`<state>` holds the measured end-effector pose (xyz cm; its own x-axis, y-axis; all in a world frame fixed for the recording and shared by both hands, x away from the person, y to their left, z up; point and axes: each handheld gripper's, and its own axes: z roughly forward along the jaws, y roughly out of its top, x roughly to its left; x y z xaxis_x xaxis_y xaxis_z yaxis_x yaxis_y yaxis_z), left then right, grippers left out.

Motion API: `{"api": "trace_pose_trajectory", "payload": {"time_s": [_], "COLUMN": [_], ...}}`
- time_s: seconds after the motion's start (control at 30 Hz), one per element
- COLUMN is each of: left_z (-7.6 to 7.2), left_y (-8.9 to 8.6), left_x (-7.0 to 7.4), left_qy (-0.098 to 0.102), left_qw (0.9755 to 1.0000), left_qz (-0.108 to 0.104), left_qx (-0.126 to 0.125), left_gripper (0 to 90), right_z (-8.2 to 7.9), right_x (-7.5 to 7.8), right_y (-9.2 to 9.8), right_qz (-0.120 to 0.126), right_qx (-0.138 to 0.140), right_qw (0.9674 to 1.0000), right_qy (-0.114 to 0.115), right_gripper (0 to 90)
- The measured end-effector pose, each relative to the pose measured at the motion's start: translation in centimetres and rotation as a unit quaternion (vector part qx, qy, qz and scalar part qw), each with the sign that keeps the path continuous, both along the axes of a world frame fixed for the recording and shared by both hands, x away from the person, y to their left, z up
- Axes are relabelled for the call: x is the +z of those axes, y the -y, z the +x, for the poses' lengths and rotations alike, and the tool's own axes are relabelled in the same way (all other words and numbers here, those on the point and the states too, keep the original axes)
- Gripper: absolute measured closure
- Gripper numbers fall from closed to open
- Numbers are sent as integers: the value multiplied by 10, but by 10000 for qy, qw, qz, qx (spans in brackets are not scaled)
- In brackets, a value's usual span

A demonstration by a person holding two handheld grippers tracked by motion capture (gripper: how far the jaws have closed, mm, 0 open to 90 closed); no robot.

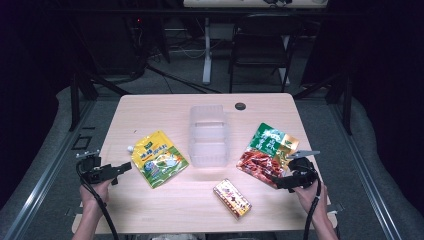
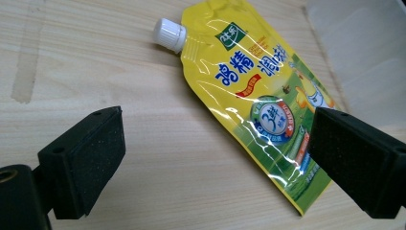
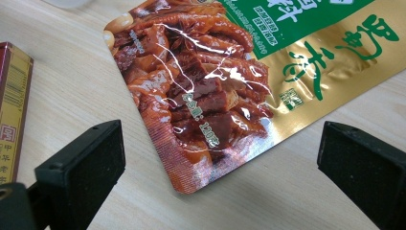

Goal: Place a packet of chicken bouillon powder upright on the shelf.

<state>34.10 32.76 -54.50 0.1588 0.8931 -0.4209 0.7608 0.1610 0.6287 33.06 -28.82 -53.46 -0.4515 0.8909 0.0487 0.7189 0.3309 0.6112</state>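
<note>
A yellow spouted pouch with a white cap lies flat on the table's left half. My left gripper stands open just left of it, low over the wood, its right jaw over the pouch's lower edge. A green-and-gold snack packet printed with reddish-brown food lies at the right. My right gripper hangs open at the packet's near corner, nothing between its jaws. A clear plastic container stands in the middle.
A small red-and-gold box lies near the front edge, left of my right gripper. A black round grommet sits at the table's far side. A chair and desk legs stand beyond the table.
</note>
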Motion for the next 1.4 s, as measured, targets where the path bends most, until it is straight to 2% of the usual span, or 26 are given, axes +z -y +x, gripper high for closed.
{"api": "trace_pose_trajectory", "payload": {"time_s": [0.13, 0.3, 0.6, 0.7, 0.87, 0.97, 1.2, 1.4], "left_z": [2, 9, 30, 36, 42, 46, 54, 60], "left_y": [1, 3, 10, 11, 14, 14, 12, 13], "left_x": [-1, -2, -7, -9, -12, -13, -20, -23], "left_qy": [-34, -2, -65, -128, -181, -283, -424, -437], "left_qw": [9999, 9999, 9999, 9996, 9995, 9993, 9989, 9988], "left_qz": [-146, -115, -140, -261, -260, -218, -222, -194], "left_qx": [8, -47, -73, -67, -58, -104, -23, -73], "left_gripper": [67, 91, 150, 164, 212, 243, 336, 394], "right_z": [0, 0, -1, -2, -4, -3, -3, -3], "right_x": [0, 0, -1, -1, 0, -1, -1, -1], "right_y": [-1, -3, -4, -2, -1, -1, -2, -2], "right_qz": [4, 1, -30, -7, -19, -26, -26, -21], "right_qx": [39, 77, 70, 55, 6, 4, 40, 29], "right_qw": [10000, 10000, 10000, 10000, 10000, 10000, 10000, 10000], "right_qy": [-6, -31, -8, -38, -3, -12, -40, -37], "right_gripper": [20, 21, 25, 25, 26, 28, 29, 30]}}
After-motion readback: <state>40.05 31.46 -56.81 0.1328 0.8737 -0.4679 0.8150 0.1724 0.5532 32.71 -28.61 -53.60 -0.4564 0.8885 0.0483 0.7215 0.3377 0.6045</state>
